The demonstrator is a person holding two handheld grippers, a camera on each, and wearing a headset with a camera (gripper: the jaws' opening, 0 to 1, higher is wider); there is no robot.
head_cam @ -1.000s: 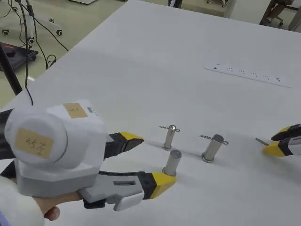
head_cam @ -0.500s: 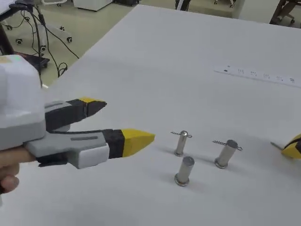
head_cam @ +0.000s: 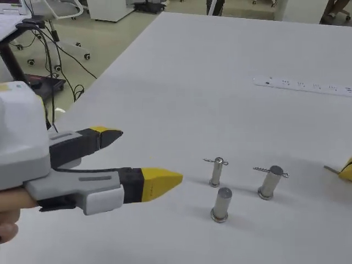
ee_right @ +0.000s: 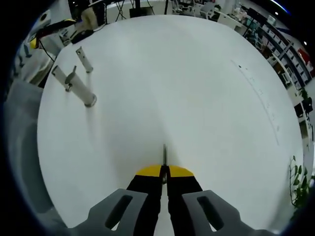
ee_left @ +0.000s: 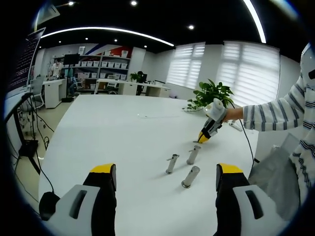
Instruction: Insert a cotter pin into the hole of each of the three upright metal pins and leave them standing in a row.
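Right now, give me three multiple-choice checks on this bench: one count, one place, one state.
1. How many of the three metal pins carry a cotter pin?
A one B two C three
2. In the head view, where does the bare pin stand?
A nearest the camera B farthest back C beside the power strip
3. The right hand-held gripper is:
A open and empty B shut on a loose cotter pin C shut on a metal pin

1 B: wire crosses the heads of the two rear pins.
2 A: it stands in front of the other two.
3 B: its jaws meet, and the thin pin sticks out ahead.
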